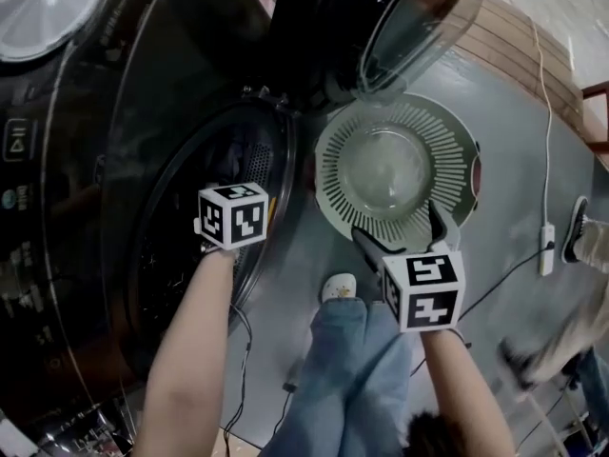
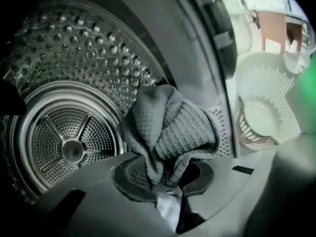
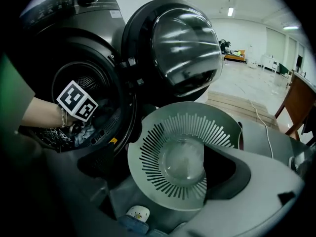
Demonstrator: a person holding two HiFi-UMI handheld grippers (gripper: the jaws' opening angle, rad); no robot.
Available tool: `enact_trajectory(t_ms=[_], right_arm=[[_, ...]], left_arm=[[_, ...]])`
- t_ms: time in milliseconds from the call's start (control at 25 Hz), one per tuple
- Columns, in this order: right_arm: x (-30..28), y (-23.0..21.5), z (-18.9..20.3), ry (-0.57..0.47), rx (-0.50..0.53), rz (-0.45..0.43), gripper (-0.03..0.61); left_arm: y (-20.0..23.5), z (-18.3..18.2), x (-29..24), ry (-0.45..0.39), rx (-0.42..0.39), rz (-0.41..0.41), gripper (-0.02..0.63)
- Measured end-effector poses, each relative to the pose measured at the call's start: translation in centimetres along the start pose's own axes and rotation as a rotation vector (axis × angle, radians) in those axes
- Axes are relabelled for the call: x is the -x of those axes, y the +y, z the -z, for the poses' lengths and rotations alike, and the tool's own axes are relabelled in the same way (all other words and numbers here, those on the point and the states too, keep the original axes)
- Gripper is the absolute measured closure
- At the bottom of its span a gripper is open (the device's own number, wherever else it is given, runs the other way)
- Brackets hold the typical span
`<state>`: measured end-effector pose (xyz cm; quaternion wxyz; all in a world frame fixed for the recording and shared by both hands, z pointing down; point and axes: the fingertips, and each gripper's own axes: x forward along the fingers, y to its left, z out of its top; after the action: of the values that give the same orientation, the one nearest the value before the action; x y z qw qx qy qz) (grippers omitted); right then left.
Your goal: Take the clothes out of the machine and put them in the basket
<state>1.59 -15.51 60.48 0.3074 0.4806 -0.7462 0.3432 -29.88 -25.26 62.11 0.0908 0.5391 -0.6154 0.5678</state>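
Observation:
A grey waffle-weave cloth [image 2: 170, 132] hangs bunched from my left gripper [image 2: 165, 181], whose pads are shut on its lower folds, just in front of the perforated steel drum [image 2: 69, 142]. In the head view only that gripper's marker cube [image 1: 233, 215] shows at the machine's round opening [image 1: 190, 246]; its jaws are hidden. The pale green slotted basket [image 1: 447, 160] stands on the floor beside the machine, with nothing in it. My right gripper [image 1: 402, 228] hovers over the basket's near rim [image 3: 148, 147], open with nothing between its jaws.
The machine's glass door [image 3: 182, 48] stands swung open between the opening and the basket. The person's jeans leg and slipper [image 1: 339, 287] are just below the basket. A white cable with a power strip [image 1: 546, 246] lies on the floor at right, near someone's shoe [image 1: 579, 228].

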Motion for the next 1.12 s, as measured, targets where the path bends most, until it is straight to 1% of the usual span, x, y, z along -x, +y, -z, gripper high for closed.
enact_trajectory(t_ms=[360, 560, 840, 1040, 1120], right_arm=[[3.9, -1.3, -0.9, -0.034, -0.045, 0.043, 0.015], [5.5, -2.4, -0.9, -0.038, -0.058, 0.065, 0.015], [7.7, -4.8, -0.5, -0.034, -0.087, 0.094, 0.015], [8.6, -6.2, 0.1, -0.026, -0.094, 0.098, 0.015], [8.9, -6.6, 0.2, -0.028, -0.096, 0.094, 0.015]], left_arm=[[-2.2, -0.9, 8.1, -0.102, 0.053, 0.101, 0.543], [-3.4, -1.2, 11.3, -0.111, 0.139, 0.162, 0.543], [-5.6, -2.4, 14.9, -0.131, 0.228, 0.238, 0.545], [-7.4, -3.0, 17.0, -0.127, 0.29, 0.273, 0.545], [-7.7, -3.6, 17.9, -0.14, 0.311, 0.284, 0.545]])
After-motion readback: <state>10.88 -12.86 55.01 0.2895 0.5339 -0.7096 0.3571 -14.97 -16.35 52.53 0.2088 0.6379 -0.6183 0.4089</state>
